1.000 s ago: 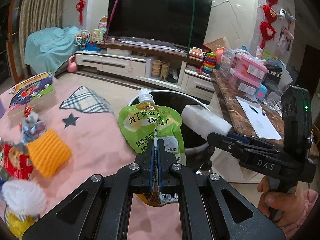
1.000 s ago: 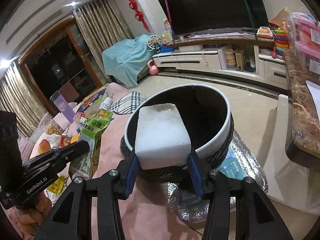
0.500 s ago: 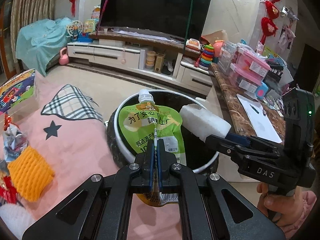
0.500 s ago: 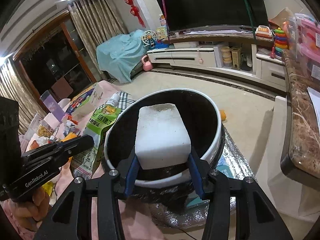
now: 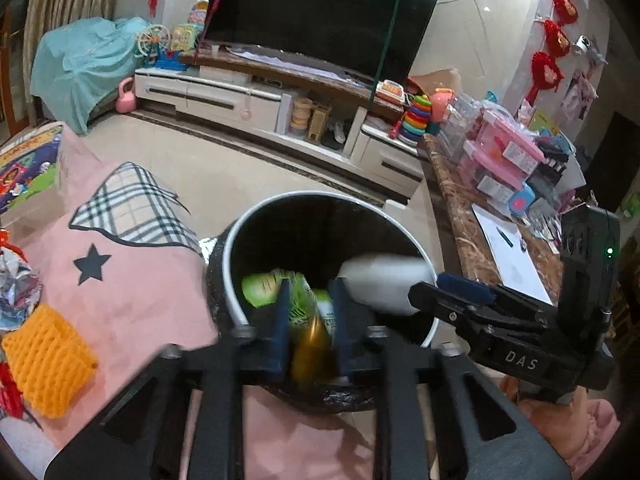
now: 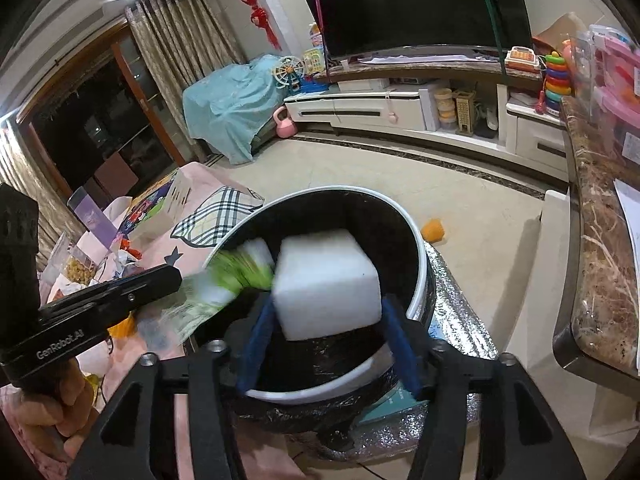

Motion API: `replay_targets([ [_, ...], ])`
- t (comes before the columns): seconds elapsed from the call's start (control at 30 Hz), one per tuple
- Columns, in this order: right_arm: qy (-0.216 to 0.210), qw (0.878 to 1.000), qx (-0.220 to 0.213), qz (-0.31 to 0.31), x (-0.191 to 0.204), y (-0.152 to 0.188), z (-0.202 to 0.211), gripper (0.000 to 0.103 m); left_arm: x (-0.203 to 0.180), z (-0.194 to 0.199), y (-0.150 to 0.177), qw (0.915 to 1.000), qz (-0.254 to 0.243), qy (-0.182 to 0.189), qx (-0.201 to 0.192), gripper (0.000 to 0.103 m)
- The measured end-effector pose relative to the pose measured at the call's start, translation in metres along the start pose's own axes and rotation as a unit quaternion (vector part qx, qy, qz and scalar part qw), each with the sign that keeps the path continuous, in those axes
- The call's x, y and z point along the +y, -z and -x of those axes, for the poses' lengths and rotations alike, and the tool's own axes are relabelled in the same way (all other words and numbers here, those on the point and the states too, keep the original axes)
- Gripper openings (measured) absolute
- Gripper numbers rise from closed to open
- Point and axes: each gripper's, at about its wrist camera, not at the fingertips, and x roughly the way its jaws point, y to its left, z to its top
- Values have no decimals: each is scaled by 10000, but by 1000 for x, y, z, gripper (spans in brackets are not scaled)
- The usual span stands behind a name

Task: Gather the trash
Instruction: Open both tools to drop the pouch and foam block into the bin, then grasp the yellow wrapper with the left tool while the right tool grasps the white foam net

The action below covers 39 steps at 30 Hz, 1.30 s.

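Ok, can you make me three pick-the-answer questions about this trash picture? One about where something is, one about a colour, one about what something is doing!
1. Where is the white foam block?
A. over the bin
B. on the TV stand
C. on the floor

2. What colour is the drink pouch?
A. blue
B. green
C. red

3. How are the right gripper jaws?
A. clamped on the block
B. opening, clear of the block
C. out of sight

Answers:
1 A, it hangs above the bin mouth.
2 B, its print is green.
3 B, gaps show beside the block.

We are seeing a green pouch [image 5: 272, 290] and a white foam block [image 6: 326, 284] over a black, white-rimmed bin [image 5: 240, 264], beside a pink cloth [image 5: 132, 292] bearing plaid and a dark star.
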Motion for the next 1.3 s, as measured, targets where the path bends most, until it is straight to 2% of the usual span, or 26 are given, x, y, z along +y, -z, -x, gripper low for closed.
replay_targets([
  [0.03, -6, 10000, -13, 1, 0, 0, 1, 67, 1, 4, 1, 10000, 12, -17, -61, 31],
  [0.17, -42, 9999, -90, -88, 1, 4, 7, 69, 4, 17, 9, 9998, 105, -65, -173, 32],
  [0.3, -122, 9997, -155, -145, 7, 11, 13, 79, 13, 33, 28, 9990, 233, -227, -293, 42],
  [0.57, -381, 9988, -282, -122, 32, 29, 26, 92, 38, 68, 73, 9957, 558, -597, -428, 48],
  [0.97, -875, 9962, -11, 25, 89, 68, 20, 94, 77, 125, 134, 9877, 1054, -985, -601, 51],
  [1.3, -1246, 9913, 259, 323, 135, 91, 9, 95, 114, 183, 173, 9723, 1521, -1448, -1028, 55],
])
